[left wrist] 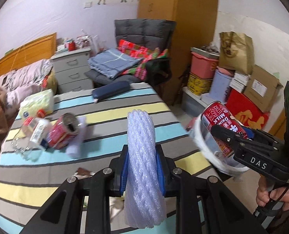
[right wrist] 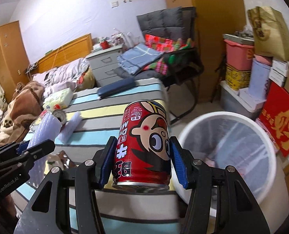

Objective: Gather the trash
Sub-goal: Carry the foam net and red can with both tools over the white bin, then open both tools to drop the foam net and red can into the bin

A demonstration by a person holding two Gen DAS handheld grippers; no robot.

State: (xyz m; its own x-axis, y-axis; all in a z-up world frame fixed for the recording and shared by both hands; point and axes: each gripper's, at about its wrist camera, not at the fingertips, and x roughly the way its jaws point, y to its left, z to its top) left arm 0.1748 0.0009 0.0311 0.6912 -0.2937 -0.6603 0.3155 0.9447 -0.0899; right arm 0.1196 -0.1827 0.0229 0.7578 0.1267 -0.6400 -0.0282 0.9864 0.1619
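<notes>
Red milk can (right wrist: 144,146) upright above striped bed, white foam roll (left wrist: 142,156) gripped

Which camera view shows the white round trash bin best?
The right wrist view: the white round trash bin shows its whole open rim and liner. The left wrist view shows only part of it, behind the right gripper.

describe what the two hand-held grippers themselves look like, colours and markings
Both are matte black linkage frames with silver pivot bolts and ribbed blue pads inside the fingers. The right hand-held gripper carries a white "DAS" label on its side plus a barcode sticker, with a dark block behind it showing a green light; a bare hand grips its handle. The left hand-held gripper has "GenRobot.AI" printed on its body.
</notes>
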